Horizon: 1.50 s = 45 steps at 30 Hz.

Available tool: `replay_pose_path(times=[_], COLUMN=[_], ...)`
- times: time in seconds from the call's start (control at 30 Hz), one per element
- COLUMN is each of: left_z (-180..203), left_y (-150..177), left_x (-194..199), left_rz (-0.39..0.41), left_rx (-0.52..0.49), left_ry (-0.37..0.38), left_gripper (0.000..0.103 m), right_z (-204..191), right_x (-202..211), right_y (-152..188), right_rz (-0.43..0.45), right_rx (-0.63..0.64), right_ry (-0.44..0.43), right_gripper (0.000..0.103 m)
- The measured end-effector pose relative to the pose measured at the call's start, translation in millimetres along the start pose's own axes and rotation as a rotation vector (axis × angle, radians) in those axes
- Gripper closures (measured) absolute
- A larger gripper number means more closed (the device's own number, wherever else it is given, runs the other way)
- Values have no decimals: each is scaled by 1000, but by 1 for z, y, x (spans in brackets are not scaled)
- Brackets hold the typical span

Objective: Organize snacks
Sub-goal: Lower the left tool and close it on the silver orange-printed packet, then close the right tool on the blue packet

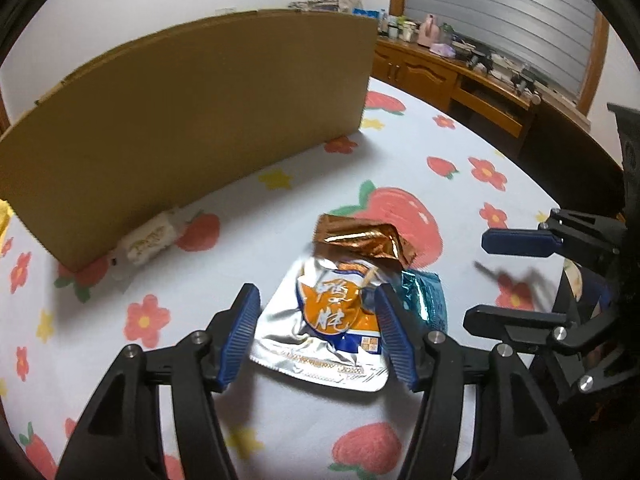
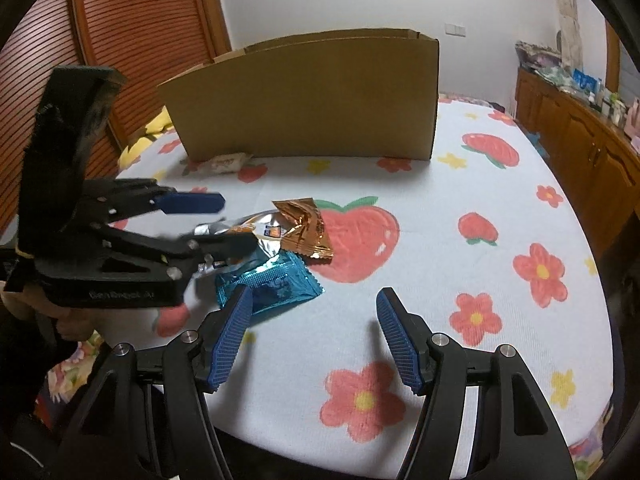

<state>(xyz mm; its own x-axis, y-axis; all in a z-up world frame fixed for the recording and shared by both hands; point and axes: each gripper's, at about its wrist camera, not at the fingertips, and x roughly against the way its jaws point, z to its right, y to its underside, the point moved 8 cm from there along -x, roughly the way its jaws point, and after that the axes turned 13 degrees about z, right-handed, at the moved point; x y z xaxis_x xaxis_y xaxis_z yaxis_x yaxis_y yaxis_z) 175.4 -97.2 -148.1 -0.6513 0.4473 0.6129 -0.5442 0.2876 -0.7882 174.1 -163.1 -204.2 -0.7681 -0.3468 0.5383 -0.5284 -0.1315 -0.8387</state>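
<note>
Straddling: left gripper (image 1: 316, 332) – fingers spread either side of the silver snack packet (image 1: 324, 332), not pressing it
Packet: flat on the strawberry-print cloth (image 1: 400, 136), overlapping copper packet (image 1: 362, 240) and teal packet (image 1: 426, 300)
Right gripper (image 2: 314, 336): spread, empty

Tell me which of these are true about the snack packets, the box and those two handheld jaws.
1. The silver packet lies between the left gripper's open jaws. True.
2. The right gripper clamps the blue packet. False: its jaws are open, nothing between them.
3. The copper packet is inside the cardboard box. False: it lies on the tablecloth.
4. A small white packet lies against the box's base. True.
</note>
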Motion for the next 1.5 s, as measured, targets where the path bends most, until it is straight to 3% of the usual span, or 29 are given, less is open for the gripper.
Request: replay_pose_path(times=[0.13, 0.3, 0.47, 0.7, 1.03, 1.13, 1.27, 1.37, 1.5], left_z=[1, 4, -7, -29, -47, -48, -45, -45, -45], left_y=[3, 3, 5, -2, -5, -4, 0, 3, 2], left_x=[-2, 4, 9, 24, 22, 16, 7, 1, 0], left_rz=[0, 12, 19, 65, 67, 45, 17, 8, 13], left_rx=[-32, -32, -16, 55, 87, 82, 49, 43, 42], left_ry=[-31, -3, -43, -63, -82, -80, -100, -112, -109], left_gripper=[44, 63, 66, 74, 74, 71, 64, 59, 62], right_z=[-1, -3, -9, -23, -35, -38, -37, -34, -30], right_x=[0, -4, -11, -20, -35, -41, -43, -42, -40], right_y=[1, 3, 4, 6, -1, -1, 0, 1, 1], right_rz=[-1, -9, -19, -36, -48, -50, -47, -45, -35], right_rx=[-6, -9, -16, -26, 20, 81, 138, 141, 127], right_ry=[-6, -14, -39, -92, -72, -36, 1, -2, -12], right_gripper=[36, 36, 37, 45, 48, 60, 86, 89, 92])
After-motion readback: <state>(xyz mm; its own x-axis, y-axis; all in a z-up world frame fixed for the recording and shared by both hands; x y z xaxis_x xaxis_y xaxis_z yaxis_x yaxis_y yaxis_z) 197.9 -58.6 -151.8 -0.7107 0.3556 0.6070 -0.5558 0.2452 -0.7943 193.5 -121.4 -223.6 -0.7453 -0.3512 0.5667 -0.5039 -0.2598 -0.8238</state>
